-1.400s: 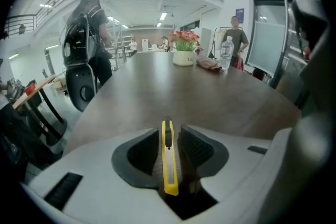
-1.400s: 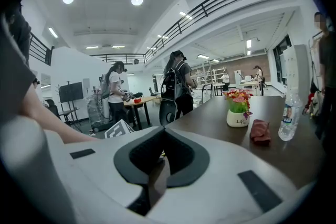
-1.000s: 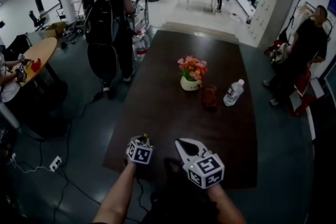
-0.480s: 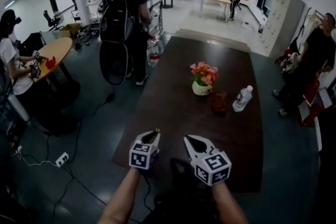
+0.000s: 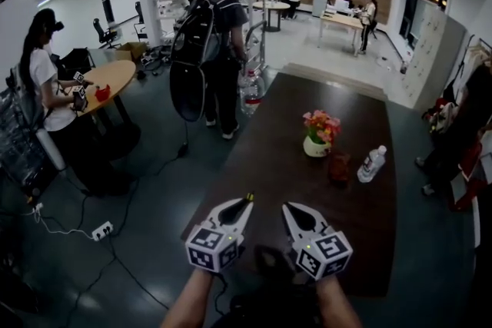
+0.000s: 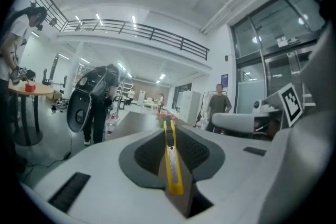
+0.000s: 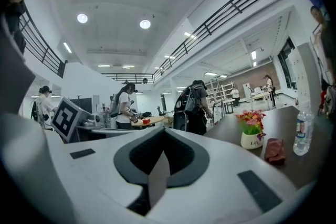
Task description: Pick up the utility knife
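Observation:
The utility knife is yellow with a black tip. It lies lengthwise between the dark pads of my left gripper, which is shut on it. In the head view the knife's tip pokes out past the left gripper, held up over the near end of the dark table. My right gripper hangs beside it, a little to the right. In the right gripper view the right gripper has its pads together and nothing between them. Both grippers point roughly level, out over the table.
On the table's far right stand a flower pot, a dark red thing and a water bottle. A person with a backpack stands at the table's left far corner. A round wooden table and another person are at the left.
Both grippers have risen, the left one more, and it has tipped from pointing down to nearly level with the knife still in it. The head view has lifted toward the room.

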